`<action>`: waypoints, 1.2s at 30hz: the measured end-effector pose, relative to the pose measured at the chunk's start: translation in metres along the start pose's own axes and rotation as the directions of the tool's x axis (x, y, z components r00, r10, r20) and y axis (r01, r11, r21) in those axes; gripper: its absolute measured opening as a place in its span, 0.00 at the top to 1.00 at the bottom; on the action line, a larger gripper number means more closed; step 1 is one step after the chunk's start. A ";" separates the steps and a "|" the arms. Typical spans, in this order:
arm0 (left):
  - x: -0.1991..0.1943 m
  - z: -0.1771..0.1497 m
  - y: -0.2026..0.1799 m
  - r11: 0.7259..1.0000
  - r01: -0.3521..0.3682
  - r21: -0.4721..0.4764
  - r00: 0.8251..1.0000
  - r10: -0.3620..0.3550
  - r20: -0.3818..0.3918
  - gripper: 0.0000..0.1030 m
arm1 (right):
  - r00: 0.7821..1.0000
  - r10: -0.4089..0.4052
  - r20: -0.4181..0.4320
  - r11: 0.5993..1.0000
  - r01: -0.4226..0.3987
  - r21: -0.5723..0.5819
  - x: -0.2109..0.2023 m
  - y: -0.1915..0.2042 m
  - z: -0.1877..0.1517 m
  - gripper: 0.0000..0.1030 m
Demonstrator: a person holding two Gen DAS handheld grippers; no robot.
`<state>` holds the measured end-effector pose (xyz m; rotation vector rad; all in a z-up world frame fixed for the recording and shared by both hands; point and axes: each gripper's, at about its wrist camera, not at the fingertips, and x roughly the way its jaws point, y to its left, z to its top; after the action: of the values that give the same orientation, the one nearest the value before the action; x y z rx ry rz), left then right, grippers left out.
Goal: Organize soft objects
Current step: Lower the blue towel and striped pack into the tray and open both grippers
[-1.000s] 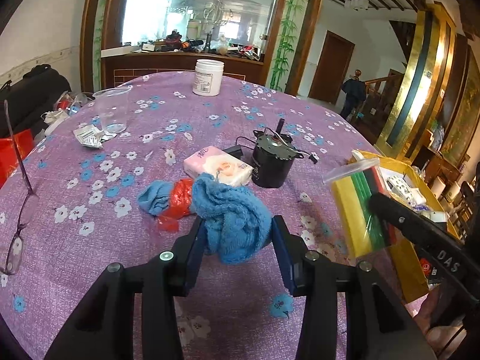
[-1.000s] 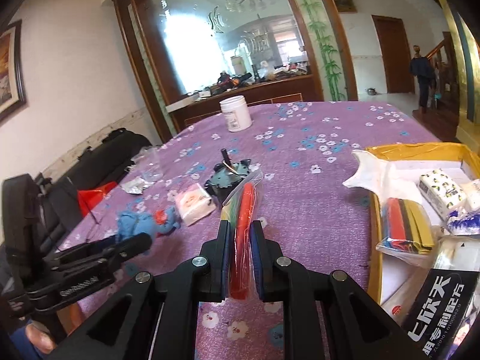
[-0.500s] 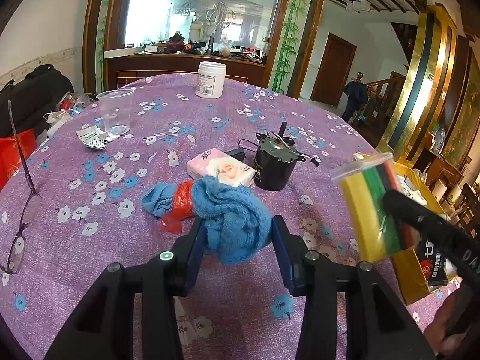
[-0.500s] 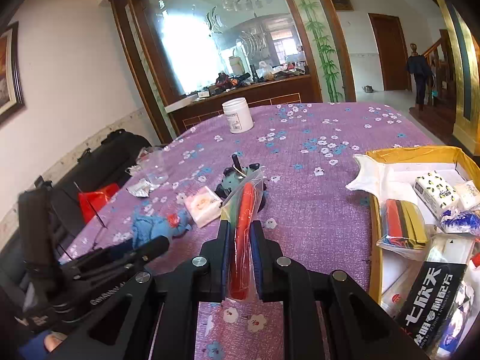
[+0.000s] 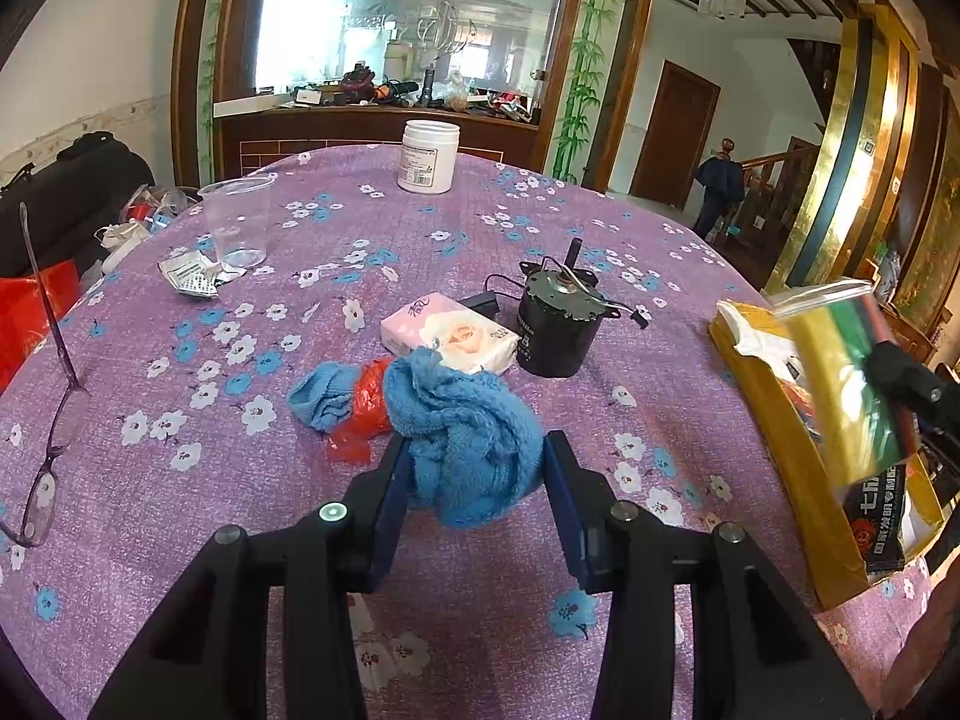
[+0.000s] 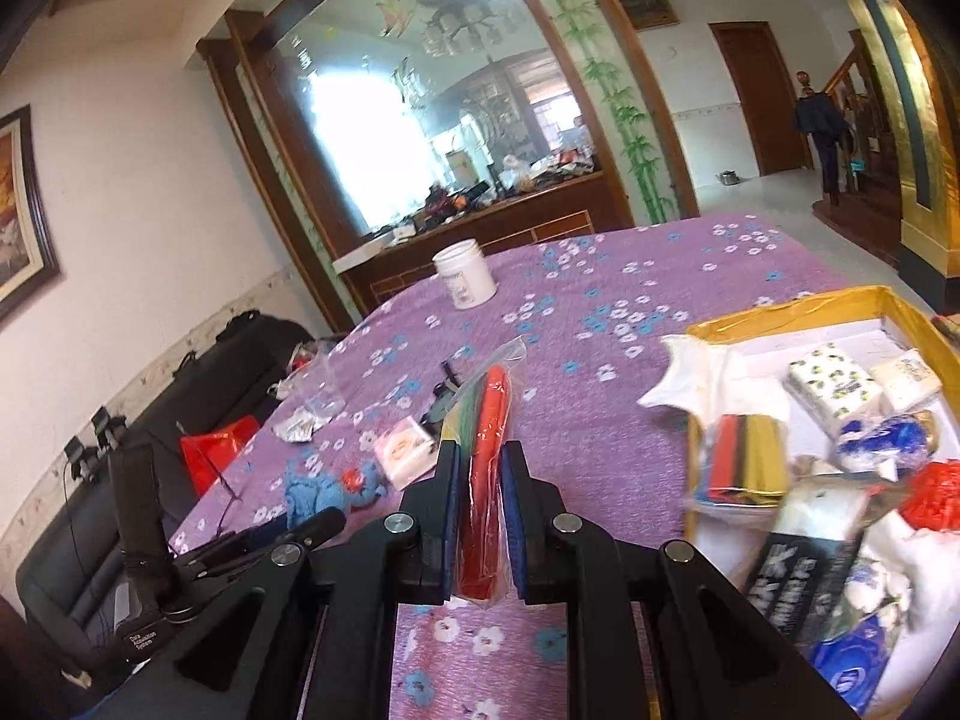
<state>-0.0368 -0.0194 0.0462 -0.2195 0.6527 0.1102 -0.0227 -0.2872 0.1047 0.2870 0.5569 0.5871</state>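
The room is lit brightly by daylight from the window (image 5: 312, 18), which is overexposed. Straight lines are bent near the edges and the corners are darkened. The box (image 6: 840, 480) is blurred in the right view.

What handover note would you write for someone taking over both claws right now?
Left claw: shut on the crumpled blue terry cloth, at the purple floral tablecloth.
Right claw: shut on the clear zip bag of coloured felt sheets, held above the table beside the yellow cardboard box.
Done: a similar felt bag and tissue packs lie in the box.
Left: box both held items, then the pink tissue pack and small blue cloth.
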 end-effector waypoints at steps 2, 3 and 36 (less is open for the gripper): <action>0.000 0.000 0.000 1.000 -0.001 -0.001 1.000 0.001 0.002 0.59 | 1.000 -0.003 0.010 1.000 0.003 0.020 -0.005 -0.007 0.001 0.85; 0.000 0.000 0.000 1.000 -0.001 -0.001 1.000 0.001 0.003 0.59 | 1.000 -0.006 0.013 1.000 0.006 0.025 -0.007 -0.008 0.001 0.85; 0.003 0.017 -0.165 0.927 0.279 0.250 0.959 -0.254 -0.129 0.59 | 0.962 -0.258 0.095 0.948 0.233 0.217 -0.087 -0.150 0.027 0.85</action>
<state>0.0034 -0.1756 0.0848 -0.0526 0.7184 -0.2516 -0.0010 -0.4614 0.1016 0.4375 0.5254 0.2684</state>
